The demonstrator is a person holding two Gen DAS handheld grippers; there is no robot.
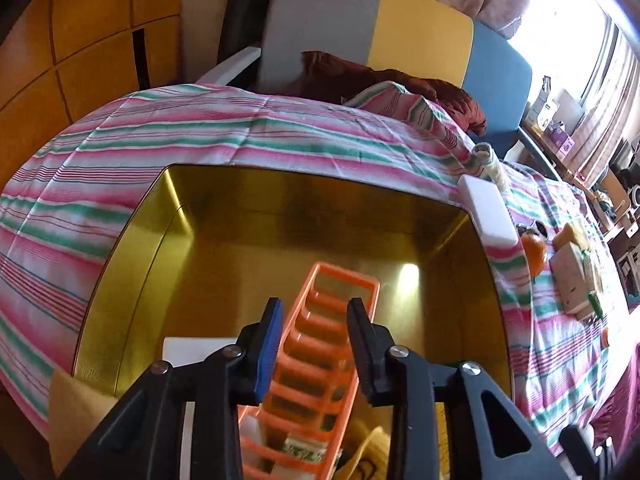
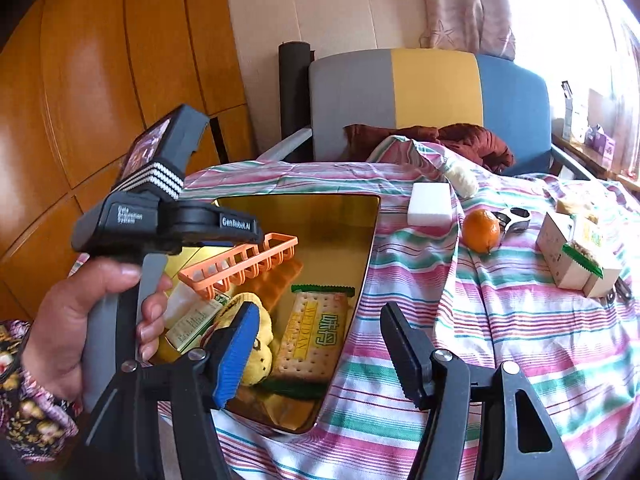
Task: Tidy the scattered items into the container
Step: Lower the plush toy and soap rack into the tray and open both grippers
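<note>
A gold tin container (image 1: 224, 216) (image 2: 360, 264) sits on the striped cloth. My left gripper (image 1: 314, 316) is shut on an orange plastic rack (image 1: 320, 344) (image 2: 240, 260) and holds it over the tin. Inside lie a cracker packet (image 2: 316, 332), a yellow plush toy (image 2: 260, 344) and a green-and-white packet (image 2: 192, 320). My right gripper (image 2: 320, 340) is open and empty at the tin's near right edge. Outside the tin on the cloth are a white block (image 2: 430, 204) (image 1: 488, 208), an orange (image 2: 481, 231) (image 1: 534, 254) and small boxes (image 2: 576, 256).
A multicoloured chair (image 2: 432, 92) with a dark red cushion (image 2: 460, 136) stands behind the table. Wooden panels (image 2: 100, 80) are at the left. A silver-black object (image 2: 516, 218) lies past the orange. A cluttered shelf (image 1: 560, 132) runs under the window.
</note>
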